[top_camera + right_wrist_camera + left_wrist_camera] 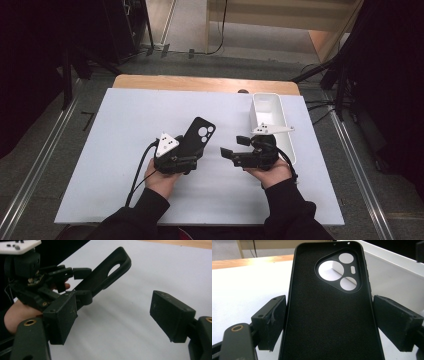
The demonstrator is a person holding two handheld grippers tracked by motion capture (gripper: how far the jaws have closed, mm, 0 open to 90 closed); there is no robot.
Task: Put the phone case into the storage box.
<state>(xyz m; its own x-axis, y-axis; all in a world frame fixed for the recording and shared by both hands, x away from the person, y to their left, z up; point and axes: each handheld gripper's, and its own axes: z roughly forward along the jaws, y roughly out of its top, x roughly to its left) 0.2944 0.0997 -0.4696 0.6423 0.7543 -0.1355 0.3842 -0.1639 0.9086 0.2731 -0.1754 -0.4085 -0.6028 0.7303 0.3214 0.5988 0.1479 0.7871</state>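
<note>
Phone case (pixel 329 312) gripped in left tongs (pixel 187 159); white bin (pixel 270 112) beyond

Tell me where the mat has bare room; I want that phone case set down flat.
Bare: the white mat left of the left gripper, and the far strip between the phone case and the wooden edge. Crowded: the right side, where the right gripper sits against the white bin.

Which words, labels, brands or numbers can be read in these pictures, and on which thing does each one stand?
There are none to read.
The black phone case, held between the jaws of the left gripper, is plain inside: only camera cut-outs.
The white tray carries no print.
The grey plate on the right gripper shows dark dots, not letters.
</note>
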